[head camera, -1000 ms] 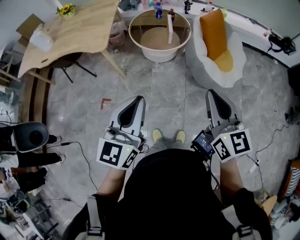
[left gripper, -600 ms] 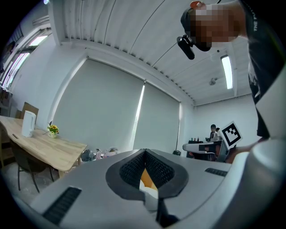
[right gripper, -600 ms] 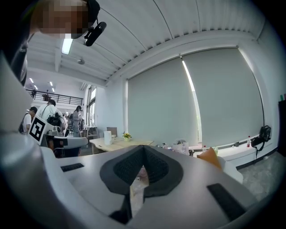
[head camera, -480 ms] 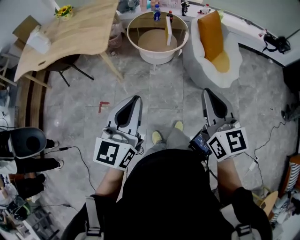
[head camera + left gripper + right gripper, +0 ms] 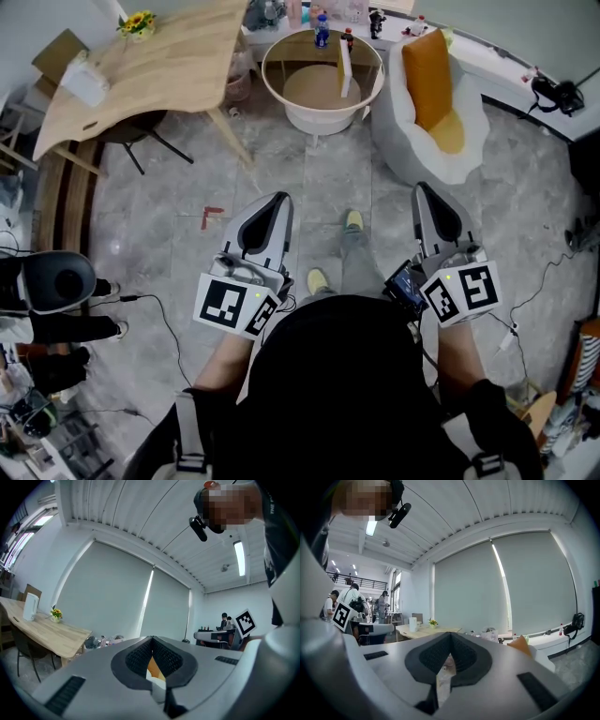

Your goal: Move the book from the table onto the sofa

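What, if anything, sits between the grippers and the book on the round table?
Nothing visible. Only floor lies between the left gripper, the right gripper and the round table. The book stands upright near the table's right rim, and the sofa sits right beside it.

Book (image 5: 344, 67) at 12 o'clock: edge-on, cover unreadable. Bottles (image 5: 322, 28) just past it: too small to identify. Wooden table (image 5: 141, 75) at 11 o'clock clipped by top edge.
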